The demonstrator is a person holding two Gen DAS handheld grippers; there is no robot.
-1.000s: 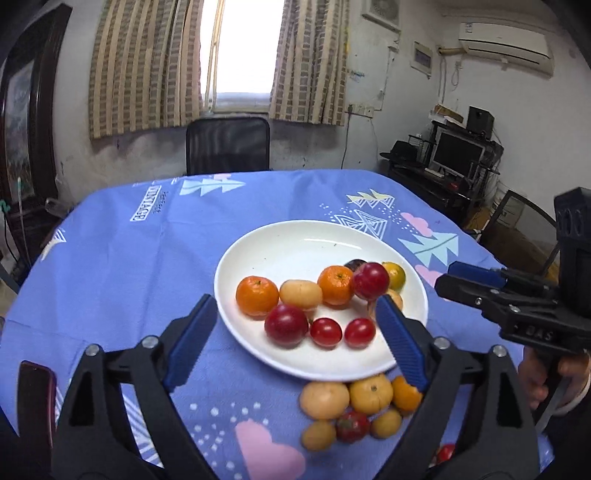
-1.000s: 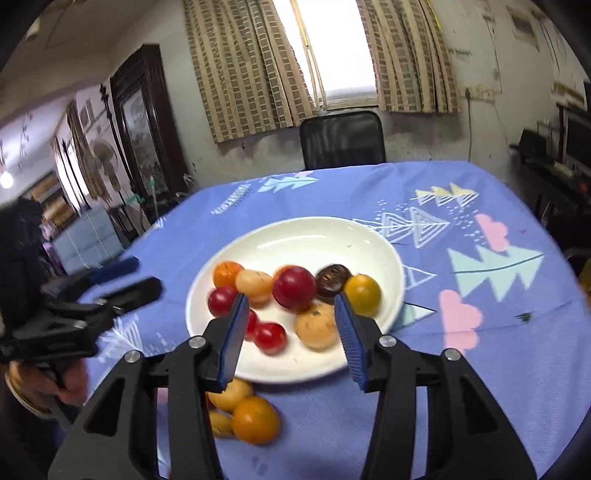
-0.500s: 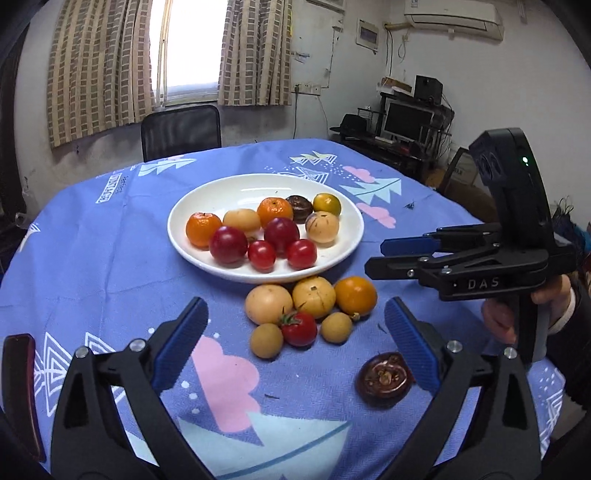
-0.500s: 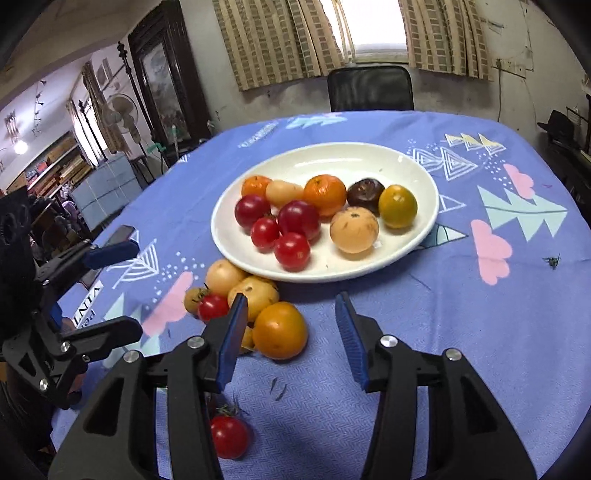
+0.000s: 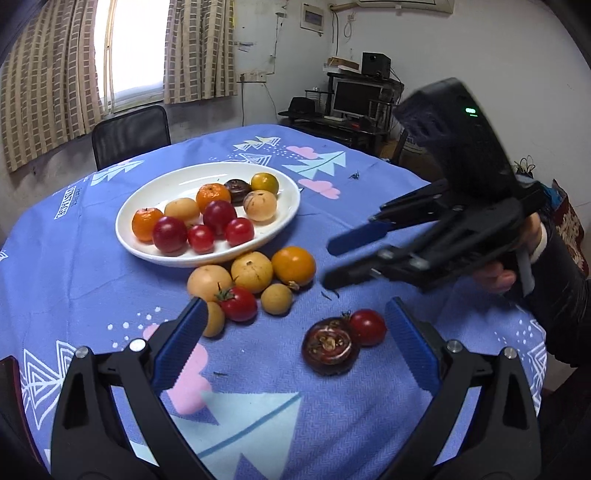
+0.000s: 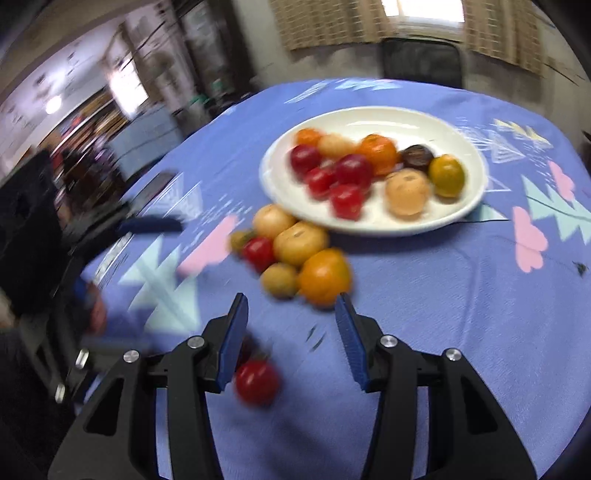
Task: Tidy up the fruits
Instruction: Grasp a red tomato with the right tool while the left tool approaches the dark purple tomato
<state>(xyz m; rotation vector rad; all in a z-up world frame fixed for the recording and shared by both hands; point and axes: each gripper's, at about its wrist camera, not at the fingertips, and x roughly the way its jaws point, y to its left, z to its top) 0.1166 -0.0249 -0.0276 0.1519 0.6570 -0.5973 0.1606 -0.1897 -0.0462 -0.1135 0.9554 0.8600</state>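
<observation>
Both grippers' fingers apart, empty; fruits (image 5: 255, 284) beside plate (image 5: 288, 212).

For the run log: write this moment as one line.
left tool: open, empty | right tool: open, empty | plate: part filled | loose fruit: on cloth

A lived-in room of a home: a round tabletop (image 5: 92, 266) under a blue patterned cloth, a black chair (image 5: 131, 134) behind it, checked curtains (image 5: 199, 48) around a window at upper left, a computer desk (image 5: 354, 110) at upper right, an air conditioner (image 5: 402, 4) on the wall.
</observation>
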